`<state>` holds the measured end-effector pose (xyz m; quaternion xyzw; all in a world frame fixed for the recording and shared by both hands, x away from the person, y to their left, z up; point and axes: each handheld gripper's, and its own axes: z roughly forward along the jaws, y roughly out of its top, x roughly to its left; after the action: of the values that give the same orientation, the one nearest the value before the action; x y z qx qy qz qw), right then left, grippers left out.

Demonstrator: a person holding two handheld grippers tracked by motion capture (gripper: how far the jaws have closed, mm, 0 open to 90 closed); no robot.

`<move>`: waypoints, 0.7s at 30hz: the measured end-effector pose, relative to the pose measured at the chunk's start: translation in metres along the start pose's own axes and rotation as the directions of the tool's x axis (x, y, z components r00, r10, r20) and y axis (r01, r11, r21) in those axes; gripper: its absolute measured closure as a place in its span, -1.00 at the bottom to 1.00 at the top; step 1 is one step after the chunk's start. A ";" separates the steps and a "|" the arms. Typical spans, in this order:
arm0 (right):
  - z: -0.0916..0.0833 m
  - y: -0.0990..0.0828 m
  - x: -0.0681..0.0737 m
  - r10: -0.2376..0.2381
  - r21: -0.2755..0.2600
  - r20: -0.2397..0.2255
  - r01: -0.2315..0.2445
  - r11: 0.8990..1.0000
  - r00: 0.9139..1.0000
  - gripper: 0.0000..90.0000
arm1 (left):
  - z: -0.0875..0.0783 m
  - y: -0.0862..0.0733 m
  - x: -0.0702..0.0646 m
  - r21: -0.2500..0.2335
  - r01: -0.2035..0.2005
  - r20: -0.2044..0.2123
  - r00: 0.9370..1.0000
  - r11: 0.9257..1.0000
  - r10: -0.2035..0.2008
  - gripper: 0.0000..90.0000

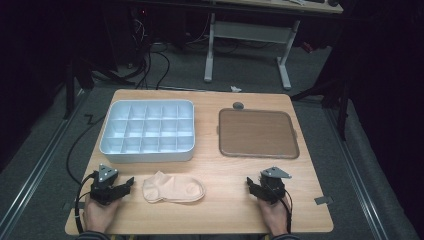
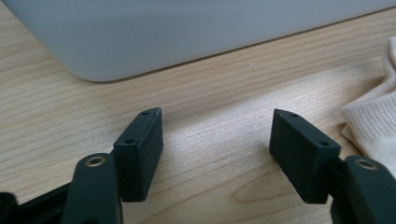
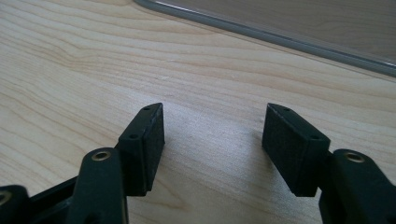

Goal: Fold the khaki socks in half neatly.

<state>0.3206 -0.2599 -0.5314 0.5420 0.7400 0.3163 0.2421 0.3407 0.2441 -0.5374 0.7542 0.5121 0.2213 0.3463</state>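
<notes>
A: Layout at this moment. We hold the left gripper [image 1: 125,186] and the right gripper [image 1: 252,186] low over the near edge of the table [image 1: 225,200]. The sock [image 1: 173,188], pale and lying flat, rests between them, just beside the left gripper's tips and well apart from the right one's. In the left gripper view its ribbed edge [image 2: 373,121] lies just outside the right-hand jaw.

B: And the state of the jaws?

A: Both pairs stand spread with only bare wood between them; neither holds anything. Beyond the left gripper sits the white divided box [image 1: 148,131]; beyond the right gripper, the brown tray [image 1: 257,133].

B: We take the sock to be the thing in hand, the box its likely destination. What may fail from here?

A: Three risks, in our judgement. First, the sock lies to the side of the left jaws, not between them; closing where they stand would pinch nothing. Second, the fabric is thin and flat on the wood, so the pads may skid over it or catch a single layer, and the sock would then dangle and unfold. Third, a limp sock is larger than one compartment; lowered loose, it would drape over the dividers.
</notes>
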 end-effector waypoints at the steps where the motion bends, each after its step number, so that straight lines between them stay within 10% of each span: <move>1: 0.000 0.000 0.000 0.001 0.001 -0.001 -0.001 1.000 1.000 -0.15 | 0.000 0.000 0.000 0.000 0.000 0.001 1.000 1.000 0.000 -0.21; 21: -0.007 -0.002 0.001 0.023 -0.008 -0.017 -0.023 1.000 1.000 0.12 | -0.013 0.002 -0.008 -0.035 0.009 0.105 0.994 0.999 -0.006 -0.28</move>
<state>0.3141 -0.2609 -0.5277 0.5469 0.7344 0.3266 0.2343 0.3299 0.2401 -0.5274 0.7566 0.4920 0.1889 0.3870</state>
